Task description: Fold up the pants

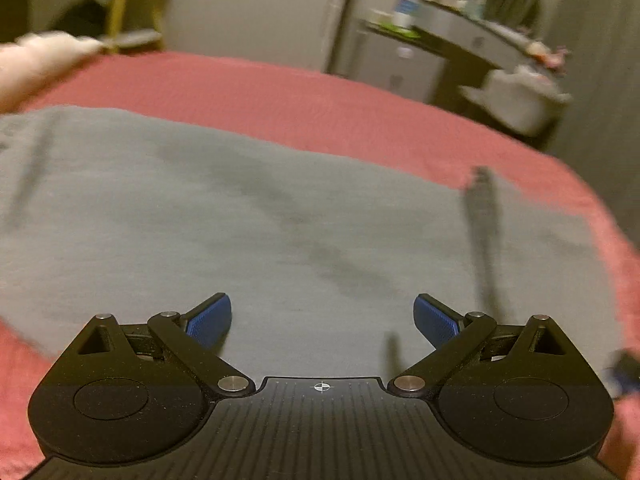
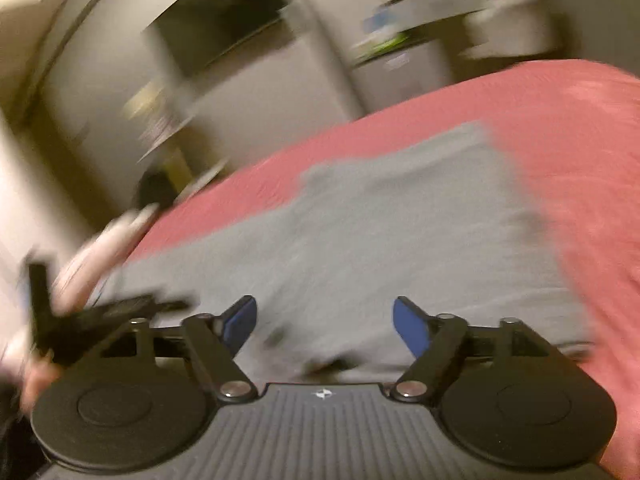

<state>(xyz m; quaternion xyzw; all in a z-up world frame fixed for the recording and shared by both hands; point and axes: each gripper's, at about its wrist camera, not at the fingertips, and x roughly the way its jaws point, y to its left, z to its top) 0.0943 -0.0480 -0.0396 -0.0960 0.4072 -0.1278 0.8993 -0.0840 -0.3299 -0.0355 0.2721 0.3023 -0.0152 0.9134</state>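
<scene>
Grey pants lie spread flat on a pink bedspread. A dark drawstring lies on them at the right. My left gripper is open and empty, just above the near part of the pants. In the right wrist view the pants show again on the bedspread, blurred by motion. My right gripper is open and empty over the near edge of the pants. The other gripper and the hand holding it show at the left edge.
A white pillow lies at the bed's far left. A yellow chair stands behind the bed. A dark desk with clutter and a white bin stand beyond the bed's right side.
</scene>
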